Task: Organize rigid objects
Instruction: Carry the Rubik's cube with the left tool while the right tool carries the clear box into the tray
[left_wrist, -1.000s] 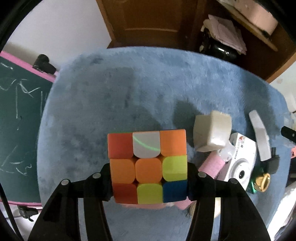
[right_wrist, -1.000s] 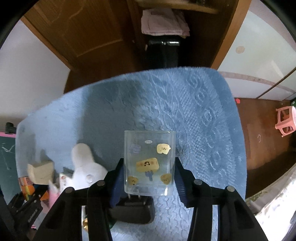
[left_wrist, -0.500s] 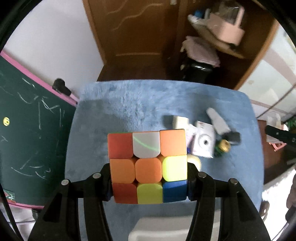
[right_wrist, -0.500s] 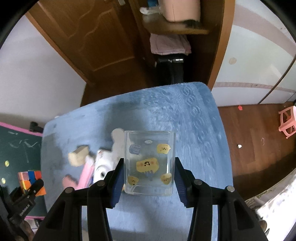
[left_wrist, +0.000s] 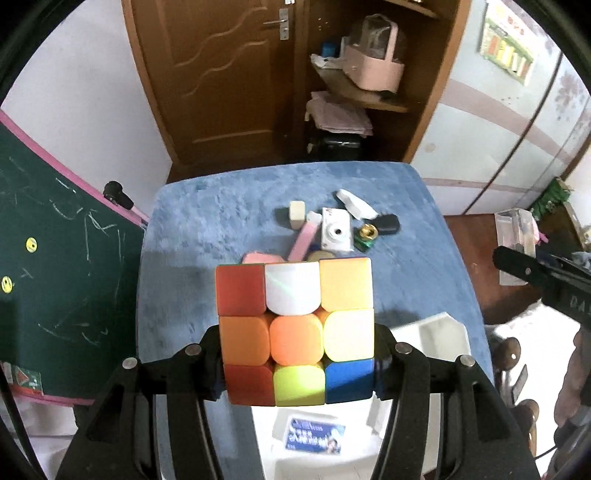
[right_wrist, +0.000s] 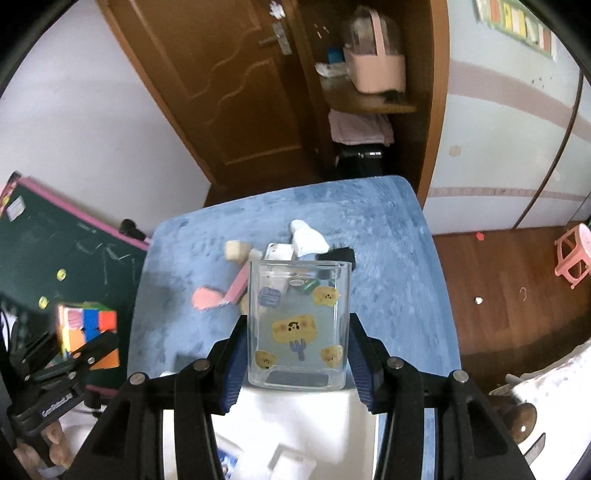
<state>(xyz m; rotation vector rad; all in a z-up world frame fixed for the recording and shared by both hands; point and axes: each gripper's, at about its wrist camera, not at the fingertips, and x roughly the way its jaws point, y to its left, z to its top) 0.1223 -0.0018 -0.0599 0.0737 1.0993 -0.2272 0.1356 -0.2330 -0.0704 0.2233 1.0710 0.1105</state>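
Observation:
My left gripper (left_wrist: 297, 363) is shut on a Rubik's cube (left_wrist: 295, 330) and holds it high above the blue plush table (left_wrist: 184, 266). The cube also shows at the left of the right wrist view (right_wrist: 86, 330). My right gripper (right_wrist: 297, 363) is shut on a clear square cup with cheese stickers (right_wrist: 297, 325), also high above the table. A white compartment tray (left_wrist: 436, 339) lies below both grippers at the table's near edge, also in the right wrist view (right_wrist: 295, 435).
A cluster lies mid-table: white toy camera (left_wrist: 334, 232), beige block (left_wrist: 297, 214), pink strip (left_wrist: 304, 240), white bottle (left_wrist: 354, 205), black object (left_wrist: 386, 223), gold-green piece (left_wrist: 365, 234). A green chalkboard (left_wrist: 55, 266) stands left. A wooden door and shelf stand behind.
Both grippers have risen and pulled back from the table with their loads. The table objects look smaller and the white tray has come into view below.

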